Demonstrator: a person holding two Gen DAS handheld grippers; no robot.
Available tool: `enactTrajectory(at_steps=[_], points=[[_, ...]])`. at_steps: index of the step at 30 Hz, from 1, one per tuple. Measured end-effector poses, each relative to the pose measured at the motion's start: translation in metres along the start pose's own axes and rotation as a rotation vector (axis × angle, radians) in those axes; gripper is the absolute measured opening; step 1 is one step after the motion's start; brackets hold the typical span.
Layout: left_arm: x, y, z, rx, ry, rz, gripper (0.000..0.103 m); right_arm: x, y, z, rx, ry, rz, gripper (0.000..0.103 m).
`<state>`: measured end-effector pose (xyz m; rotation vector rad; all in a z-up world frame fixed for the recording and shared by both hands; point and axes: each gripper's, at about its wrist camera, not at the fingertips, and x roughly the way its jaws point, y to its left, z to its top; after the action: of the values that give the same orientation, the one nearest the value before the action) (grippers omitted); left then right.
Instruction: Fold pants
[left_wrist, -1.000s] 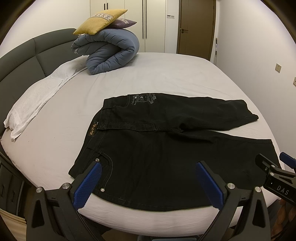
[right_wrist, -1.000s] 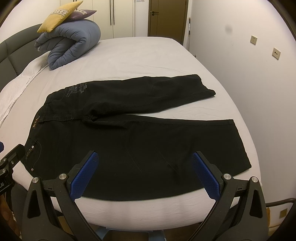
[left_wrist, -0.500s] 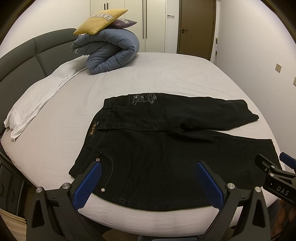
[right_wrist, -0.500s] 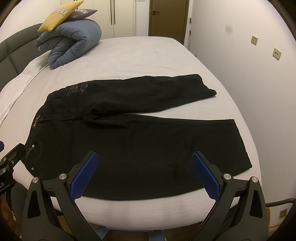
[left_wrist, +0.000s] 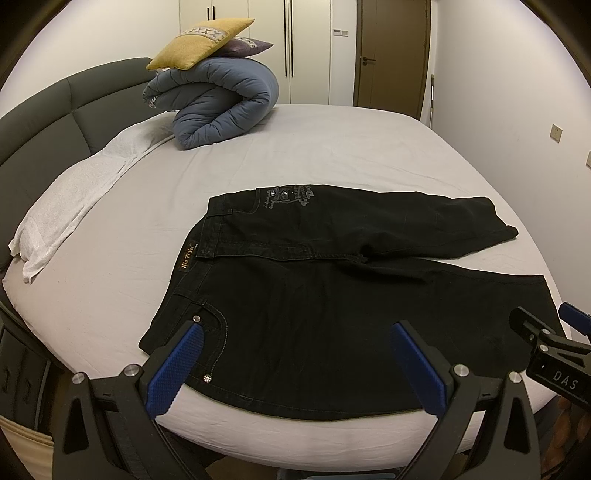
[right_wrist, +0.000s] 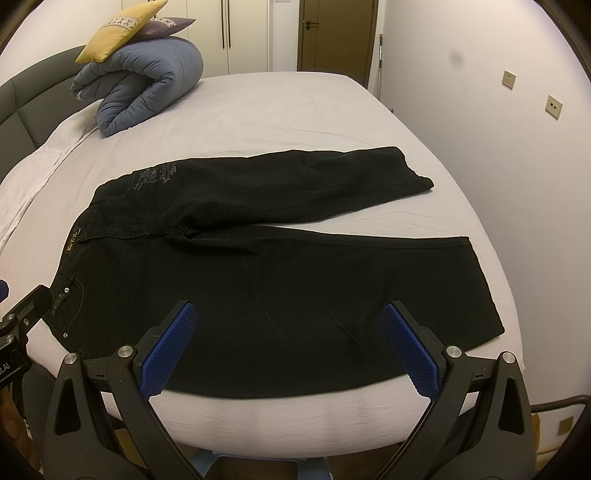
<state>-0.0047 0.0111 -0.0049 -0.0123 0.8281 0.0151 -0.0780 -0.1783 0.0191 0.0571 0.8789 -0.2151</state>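
Black pants (left_wrist: 332, 295) (right_wrist: 280, 266) lie flat on the bed's grey sheet, waistband to the left, both legs spread apart and pointing right. The near leg reaches the bed's front edge. My left gripper (left_wrist: 295, 332) hovers open over the hip pocket and near edge, nothing between its blue pads. My right gripper (right_wrist: 290, 312) hangs open over the near leg's lower edge, also holding nothing. The right gripper (left_wrist: 546, 343) shows at the right edge of the left wrist view, and the left gripper (right_wrist: 18, 325) at the left edge of the right wrist view.
A rolled blue duvet (left_wrist: 218, 103) with a yellow cushion (left_wrist: 201, 42) and a purple one sits at the bed's far left. A white pillow (left_wrist: 77, 192) lies along the dark headboard (left_wrist: 37, 125). A wall (right_wrist: 517, 147) stands close on the right, a door (left_wrist: 391, 51) beyond.
Nothing has visibly changed apart from a very slight drift of both cameras; both grippers stay open over the pants.
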Motion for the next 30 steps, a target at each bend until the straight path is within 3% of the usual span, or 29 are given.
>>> enactTrajectory(at_steps=[15, 20, 27, 30], points=[[0.001, 0.006, -0.001, 0.020, -0.005, 0.015, 0.103, 0.005, 0.003, 0.003, -0.014, 0.014, 0.011, 0.102], [0.008, 0.008, 0.007, 0.038, -0.006, -0.010, 0.103, 0.014, 0.003, 0.011, -0.051, 0.023, 0.029, 0.102], [0.045, 0.050, 0.061, -0.001, -0.021, -0.132, 0.103, 0.041, -0.006, 0.051, -0.148, 0.016, 0.141, 0.102], [0.071, 0.068, 0.097, 0.002, -0.075, -0.159, 0.103, 0.059, -0.008, 0.083, -0.240, -0.006, 0.218, 0.102]])
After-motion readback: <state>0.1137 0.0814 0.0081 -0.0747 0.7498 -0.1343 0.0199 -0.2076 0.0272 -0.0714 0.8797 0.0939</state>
